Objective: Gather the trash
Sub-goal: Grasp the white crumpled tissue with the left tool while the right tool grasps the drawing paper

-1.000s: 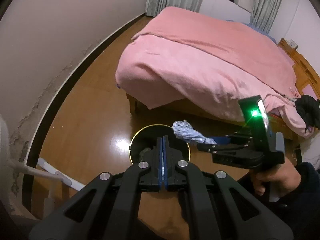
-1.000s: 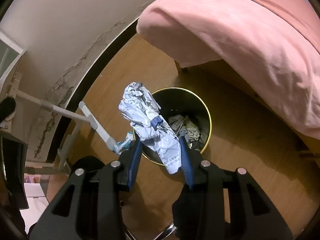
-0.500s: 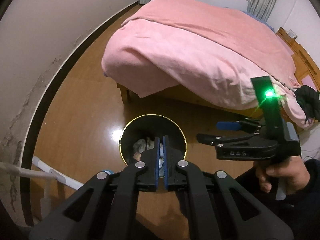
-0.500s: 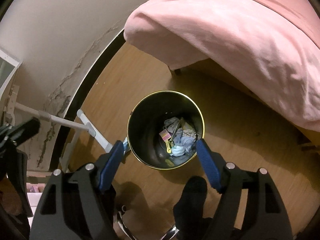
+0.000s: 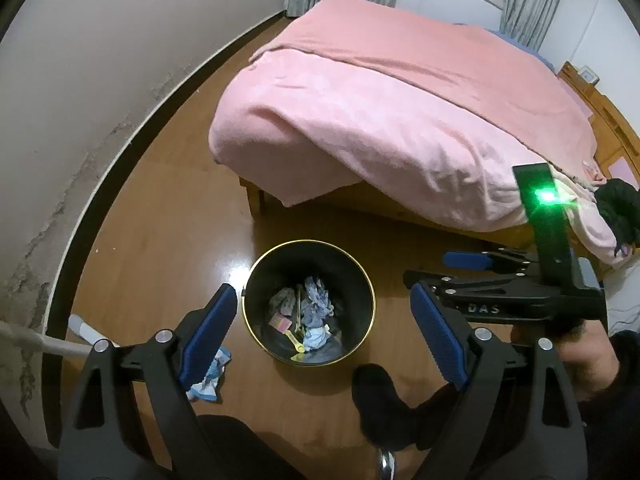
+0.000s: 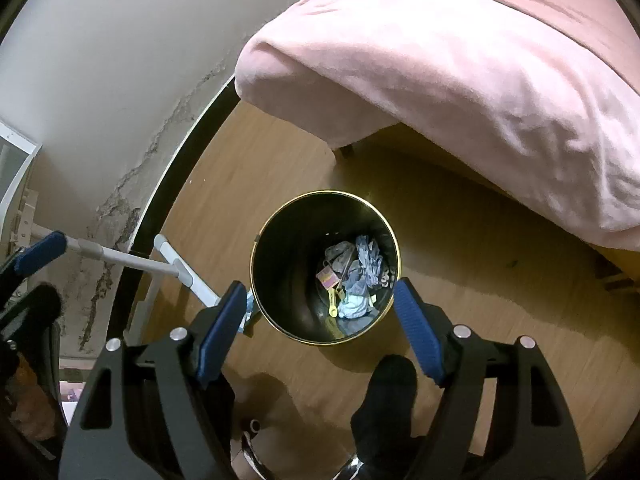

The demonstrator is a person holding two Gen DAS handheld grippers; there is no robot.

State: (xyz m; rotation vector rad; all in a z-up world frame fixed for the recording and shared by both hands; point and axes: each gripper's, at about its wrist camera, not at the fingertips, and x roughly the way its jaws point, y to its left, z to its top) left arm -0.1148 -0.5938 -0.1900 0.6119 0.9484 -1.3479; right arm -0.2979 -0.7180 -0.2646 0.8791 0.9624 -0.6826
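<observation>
Over the black waste bin (image 5: 308, 300) with its gold rim, the left wrist view looks down between the left gripper (image 5: 320, 332); its blue-padded jaws are opening wide with nothing between them. Down in the bin lies the trash: crumpled blue-grey paper (image 5: 316, 302), a pink packet (image 5: 280, 323) and a yellow plastic spoon (image 5: 297, 346). One more crumpled blue-white scrap (image 5: 210, 376) sits on the wooden floor (image 5: 168, 240) just left of the bin, partly behind the left finger. Only this view shows the right gripper (image 5: 440, 268) from the side, right of the bin, held in the person's hand (image 5: 576, 356), a green light glowing on its upright mount; its fingers stand apart and empty. Beyond the bin spreads the bed under a pink blanket (image 5: 400, 112), curtains at the far wall. A dark-socked foot (image 5: 380, 404) rests near the bin.

From the right wrist view, the right gripper (image 6: 320, 320) hangs above the same bin (image 6: 280, 264), jaws spread, nothing held. The paper (image 6: 368, 258), packet (image 6: 327, 279) and spoon (image 6: 333, 306) lie inside. Unique here: a white tubular frame (image 6: 160, 266) left of the bin against a cracked, peeling wall (image 6: 132, 184), and a blue fingertip of the left gripper (image 6: 40, 252) at the left edge. The floor scrap (image 6: 249, 308) barely peeks beside the left finger.
</observation>
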